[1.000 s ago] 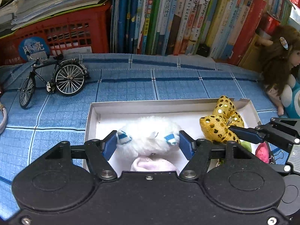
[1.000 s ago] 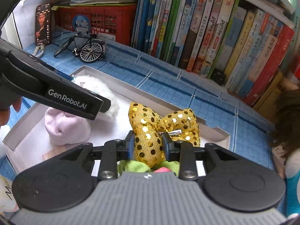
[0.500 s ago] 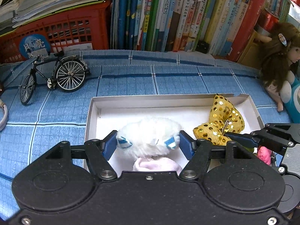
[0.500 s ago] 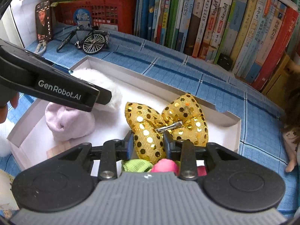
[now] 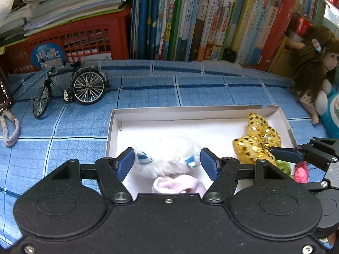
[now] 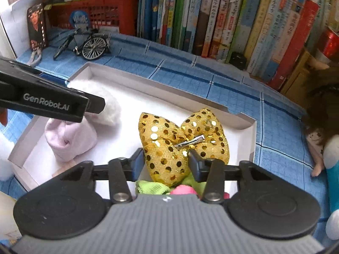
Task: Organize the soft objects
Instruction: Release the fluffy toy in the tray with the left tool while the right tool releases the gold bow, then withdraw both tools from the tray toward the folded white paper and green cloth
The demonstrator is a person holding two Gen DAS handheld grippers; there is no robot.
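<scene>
A white shallow box (image 5: 161, 111) lies on the blue checked cloth. In it are a white fluffy toy (image 5: 169, 156), a pink soft bundle (image 5: 178, 186) and a gold sequinned bow (image 6: 182, 141). My left gripper (image 5: 167, 163) straddles the white fluffy toy, its pads at the toy's sides with small gaps. My right gripper (image 6: 166, 162) has widened; its pads stand beside the bow's lower lobe. A green cloth (image 6: 152, 187) and a pink piece (image 6: 183, 190) lie under the bow. The left gripper's finger (image 6: 53, 103) crosses the right wrist view.
A row of books (image 5: 211, 21) and a red crate (image 5: 70, 40) stand at the back. A model bicycle (image 5: 72, 89) stands on the cloth at left. A doll (image 5: 315, 80) leans at the right. A phone (image 6: 37, 27) leans at far left.
Both grippers have pulled back and up from the box. The right gripper's jaws have widened around the gold bow, which now rests in the box. The left jaws have opened slightly.
</scene>
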